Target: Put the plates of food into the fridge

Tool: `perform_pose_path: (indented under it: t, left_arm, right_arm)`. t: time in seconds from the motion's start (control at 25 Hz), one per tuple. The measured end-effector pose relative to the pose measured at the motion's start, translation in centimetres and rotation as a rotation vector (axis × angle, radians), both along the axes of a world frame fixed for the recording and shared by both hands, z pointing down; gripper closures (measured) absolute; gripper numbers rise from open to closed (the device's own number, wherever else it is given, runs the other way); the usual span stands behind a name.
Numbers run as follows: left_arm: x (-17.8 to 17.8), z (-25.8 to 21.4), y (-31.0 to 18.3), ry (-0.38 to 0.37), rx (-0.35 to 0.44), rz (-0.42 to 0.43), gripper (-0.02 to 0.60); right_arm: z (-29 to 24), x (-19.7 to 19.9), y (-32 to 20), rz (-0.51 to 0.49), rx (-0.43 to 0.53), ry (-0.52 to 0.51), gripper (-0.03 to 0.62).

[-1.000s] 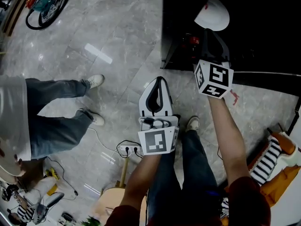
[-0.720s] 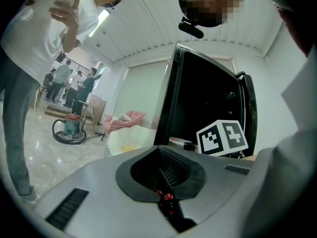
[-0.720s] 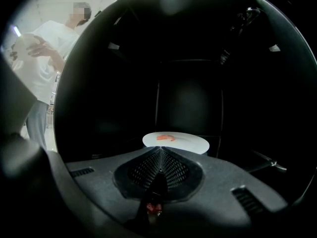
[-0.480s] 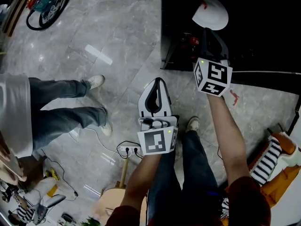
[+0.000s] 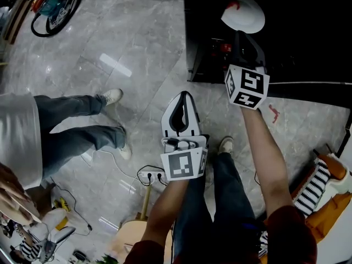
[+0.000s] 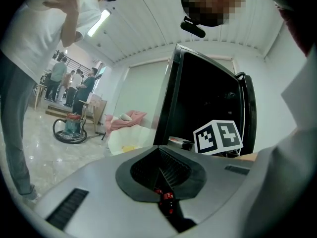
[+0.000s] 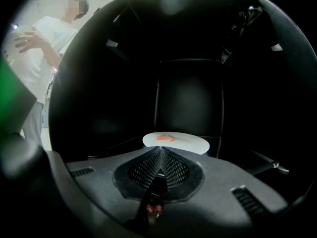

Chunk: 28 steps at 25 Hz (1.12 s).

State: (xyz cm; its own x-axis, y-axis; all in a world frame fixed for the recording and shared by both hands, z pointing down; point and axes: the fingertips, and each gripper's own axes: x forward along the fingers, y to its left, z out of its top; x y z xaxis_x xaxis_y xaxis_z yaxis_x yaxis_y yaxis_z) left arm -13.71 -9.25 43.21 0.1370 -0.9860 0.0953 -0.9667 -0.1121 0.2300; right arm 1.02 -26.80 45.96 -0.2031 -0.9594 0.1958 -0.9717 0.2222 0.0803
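A bystander (image 5: 60, 131) in jeans and white sneakers stands on the grey marble floor (image 5: 137, 48). Behind them sits a vacuum cleaner (image 5: 52, 1) with its coiled hose. A white power strip (image 5: 152, 175) lies nearby, and a striped cloth (image 5: 311, 188) lies well off to the other side.

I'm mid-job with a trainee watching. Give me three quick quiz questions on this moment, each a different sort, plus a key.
1. True or false: the grey left gripper is gripping something.
2. The grey right gripper is shut on: A) a round white plate with red food B) a green cup C) nothing
3. Fill in: the plate is held inside the black ____.
Key: 1 false; 2 A; 3 fridge.
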Motion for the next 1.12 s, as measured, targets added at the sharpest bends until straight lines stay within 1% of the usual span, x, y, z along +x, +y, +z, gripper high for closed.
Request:
perform_pose_path:
  t: [0.4,0.64,1.12]
  left_arm:
    - [-0.1,-0.3,0.3,-0.001,0.003,0.000,0.575]
    - [0.0,-0.1,0.4,-0.004,0.000,0.000,0.575]
    - [0.5,-0.3,0.4,-0.015,0.005,0.006,0.575]
  right_arm:
    - [0.0,-0.1,0.3,-0.012,-0.008,-0.019,0.583]
    - [-0.4,0.0,0.9,-0.019,0.004,-0.021,0.583]
    - [-1.6,0.5,3.6,-0.045,0.037,-0.034,0.583]
